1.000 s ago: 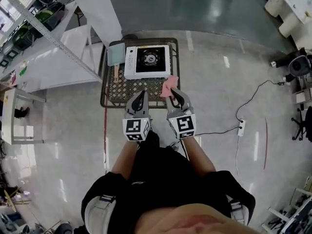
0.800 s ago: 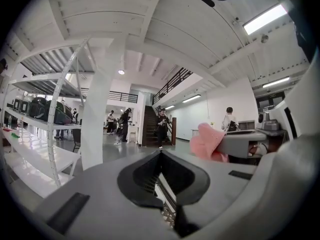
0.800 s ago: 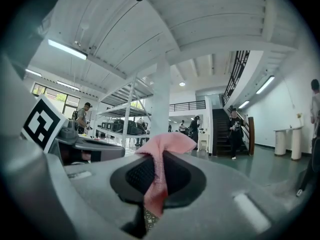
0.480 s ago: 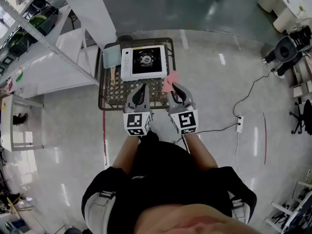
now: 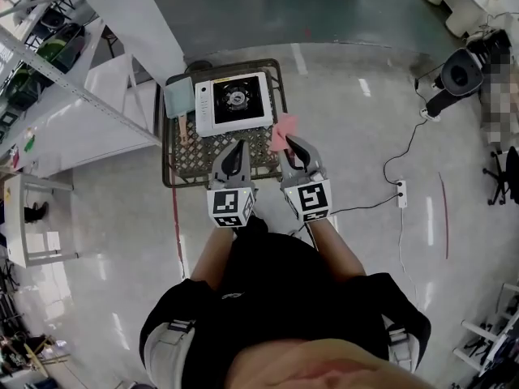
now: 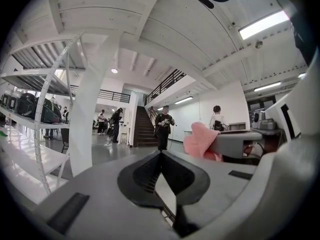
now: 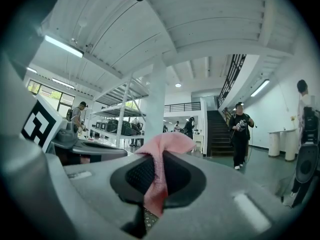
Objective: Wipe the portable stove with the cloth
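While both grippers hover over the near edge of the wire table (image 5: 188,182) | right gripper (image 5: 290,143): jaws clamped on the pink cloth (image 5: 280,130) | left gripper (image 5: 237,145): jaws together, nothing between them | portable stove (image 5: 235,101): on the table's far part, apart from the cloth | teal square item (image 5: 178,97): just left of the stove
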